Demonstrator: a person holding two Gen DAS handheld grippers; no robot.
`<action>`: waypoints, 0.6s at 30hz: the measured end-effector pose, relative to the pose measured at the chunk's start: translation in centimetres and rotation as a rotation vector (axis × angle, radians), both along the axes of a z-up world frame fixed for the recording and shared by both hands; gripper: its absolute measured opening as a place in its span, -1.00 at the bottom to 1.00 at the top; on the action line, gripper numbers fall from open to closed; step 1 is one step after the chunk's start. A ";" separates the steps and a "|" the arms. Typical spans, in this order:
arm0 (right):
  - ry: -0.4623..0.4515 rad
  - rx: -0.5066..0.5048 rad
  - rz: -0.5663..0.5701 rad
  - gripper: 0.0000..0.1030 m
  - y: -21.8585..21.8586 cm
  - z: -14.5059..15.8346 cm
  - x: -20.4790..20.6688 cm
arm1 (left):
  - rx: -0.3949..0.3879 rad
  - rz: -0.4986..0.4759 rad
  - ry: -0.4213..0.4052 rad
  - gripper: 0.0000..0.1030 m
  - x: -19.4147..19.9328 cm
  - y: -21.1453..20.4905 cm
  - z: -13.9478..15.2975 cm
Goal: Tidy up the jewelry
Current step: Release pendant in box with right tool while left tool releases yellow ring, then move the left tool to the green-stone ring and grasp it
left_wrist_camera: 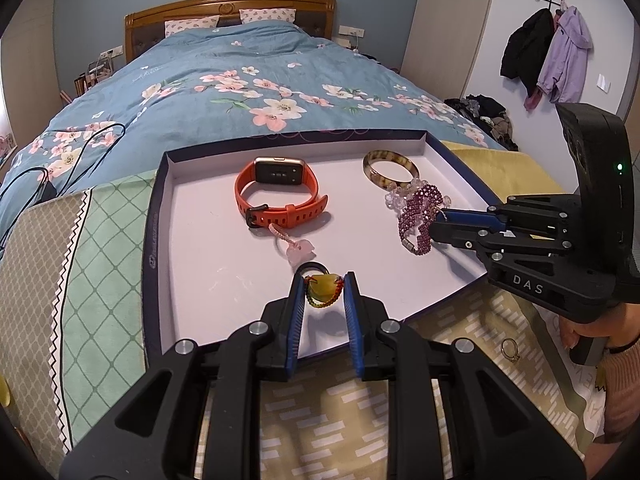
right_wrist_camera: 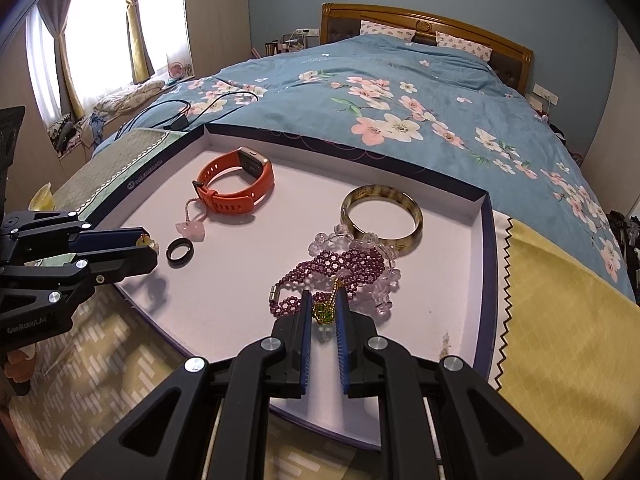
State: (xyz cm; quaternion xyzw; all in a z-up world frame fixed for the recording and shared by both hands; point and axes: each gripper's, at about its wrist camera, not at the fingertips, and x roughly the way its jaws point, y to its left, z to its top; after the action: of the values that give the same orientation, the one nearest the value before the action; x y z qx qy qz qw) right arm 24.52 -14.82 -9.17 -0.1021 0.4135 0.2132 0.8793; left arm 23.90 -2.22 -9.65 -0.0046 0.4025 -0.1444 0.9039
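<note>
A white tray with a navy rim [left_wrist_camera: 200,260] [right_wrist_camera: 440,280] lies at the foot of the bed. My left gripper [left_wrist_camera: 323,285] [right_wrist_camera: 149,246] is shut on a yellow stone pendant [left_wrist_camera: 322,286] [right_wrist_camera: 145,241] with a red-green beaded cord, held low over the tray's near edge. Just beyond it lies a black ring [left_wrist_camera: 310,267] [right_wrist_camera: 179,253]. My right gripper [right_wrist_camera: 324,310] [left_wrist_camera: 434,224] is shut on a small green-and-gold chain piece [right_wrist_camera: 323,312], right above a purple bead bracelet [right_wrist_camera: 332,268] [left_wrist_camera: 418,216].
The tray also holds an orange smartwatch [left_wrist_camera: 276,192] [right_wrist_camera: 240,184], an amber bangle [left_wrist_camera: 390,170] [right_wrist_camera: 382,218], a clear crystal bracelet [right_wrist_camera: 384,280] and a pink charm on a cord [left_wrist_camera: 300,250] [right_wrist_camera: 191,230]. A gold ring [left_wrist_camera: 510,349] lies on the patterned cloth outside the tray.
</note>
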 end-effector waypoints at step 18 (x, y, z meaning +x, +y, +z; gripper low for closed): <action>-0.047 0.170 -0.030 -0.38 -3.1 3.1 -3.0 | -0.022 -0.021 -0.089 -0.33 -2.7 0.7 2.0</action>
State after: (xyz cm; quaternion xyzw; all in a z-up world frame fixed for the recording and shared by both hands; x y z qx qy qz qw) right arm 21.48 -17.95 -6.09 -0.0260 0.3747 0.2316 0.8974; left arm 21.24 -1.52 -7.66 -0.0039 0.3603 -0.1585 0.9193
